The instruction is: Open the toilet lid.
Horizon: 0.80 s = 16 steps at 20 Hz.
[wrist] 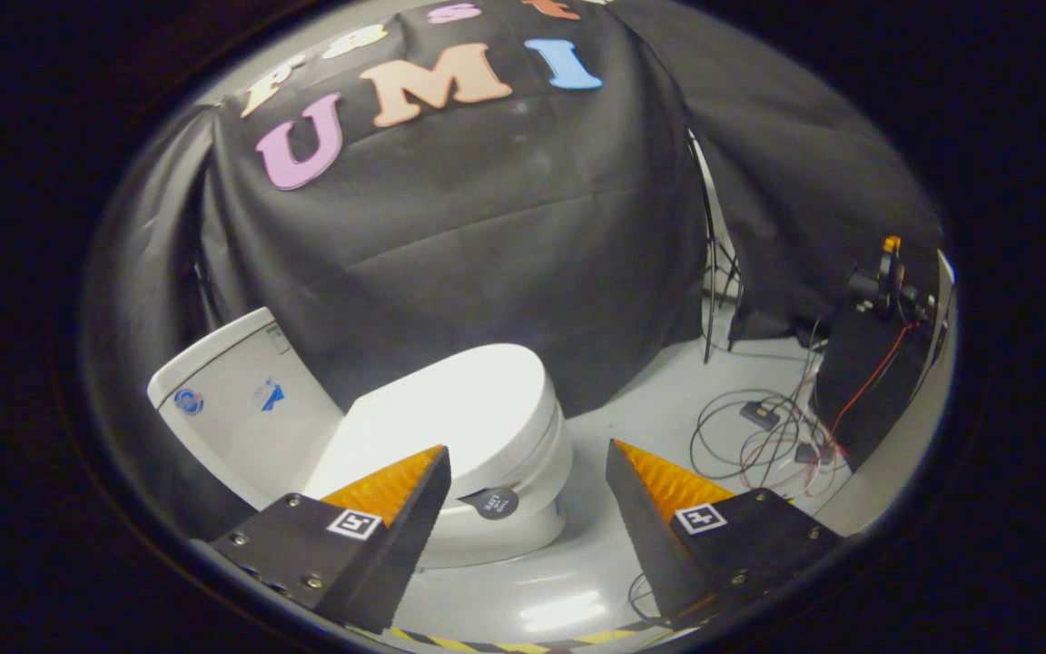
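The toilet lid is white and lies flat, closed down over the bowl, its rounded front end pointing toward the open floor; it sits just ahead of the fingers, with its near edge partly hidden behind the left one. A small dark round tab with tiny writing, too small to make out, sticks out from under the lid's front rim, in the gap between the fingers and closer to the left one. Behind the lid stands the white tank, tilted in this view, with two small blue marks on its face. The gripper has its fingers spread wide apart, holding nothing and touching neither the lid nor the tab; each finger carries a square black-and-white marker on its body. A pale grey floor runs under and beyond the toilet, with a strip of yellow-and-black tape nearest the gripper. Beyond the right finger, loose cables in black and red coil on the floor beside a dark stand bearing some small equipment. Black cloth hangs behind the toilet as the backdrop.
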{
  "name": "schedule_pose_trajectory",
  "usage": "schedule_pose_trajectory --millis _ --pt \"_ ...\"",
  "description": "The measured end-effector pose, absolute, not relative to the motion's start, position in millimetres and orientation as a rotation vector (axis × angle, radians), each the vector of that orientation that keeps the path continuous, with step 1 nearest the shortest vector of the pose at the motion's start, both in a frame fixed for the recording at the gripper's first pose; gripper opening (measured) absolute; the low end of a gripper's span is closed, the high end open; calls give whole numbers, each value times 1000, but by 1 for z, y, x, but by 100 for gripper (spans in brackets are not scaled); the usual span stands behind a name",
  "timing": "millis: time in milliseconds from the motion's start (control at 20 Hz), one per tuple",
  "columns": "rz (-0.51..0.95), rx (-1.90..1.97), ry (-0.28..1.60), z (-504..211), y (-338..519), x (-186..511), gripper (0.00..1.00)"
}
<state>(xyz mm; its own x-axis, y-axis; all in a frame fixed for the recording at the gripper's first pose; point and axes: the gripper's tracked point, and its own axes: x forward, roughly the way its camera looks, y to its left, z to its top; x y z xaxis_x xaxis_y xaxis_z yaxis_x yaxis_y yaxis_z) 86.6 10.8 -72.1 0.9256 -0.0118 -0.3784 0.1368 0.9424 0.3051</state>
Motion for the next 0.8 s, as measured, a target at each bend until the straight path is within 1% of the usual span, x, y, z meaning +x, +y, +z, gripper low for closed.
schedule_pose_trajectory --millis 200,550,800 --pt "-90 504 497 -100 22 106 100" --pt "-117 706 721 -164 48 116 99" --pt "-184 890 830 -200 48 114 97"
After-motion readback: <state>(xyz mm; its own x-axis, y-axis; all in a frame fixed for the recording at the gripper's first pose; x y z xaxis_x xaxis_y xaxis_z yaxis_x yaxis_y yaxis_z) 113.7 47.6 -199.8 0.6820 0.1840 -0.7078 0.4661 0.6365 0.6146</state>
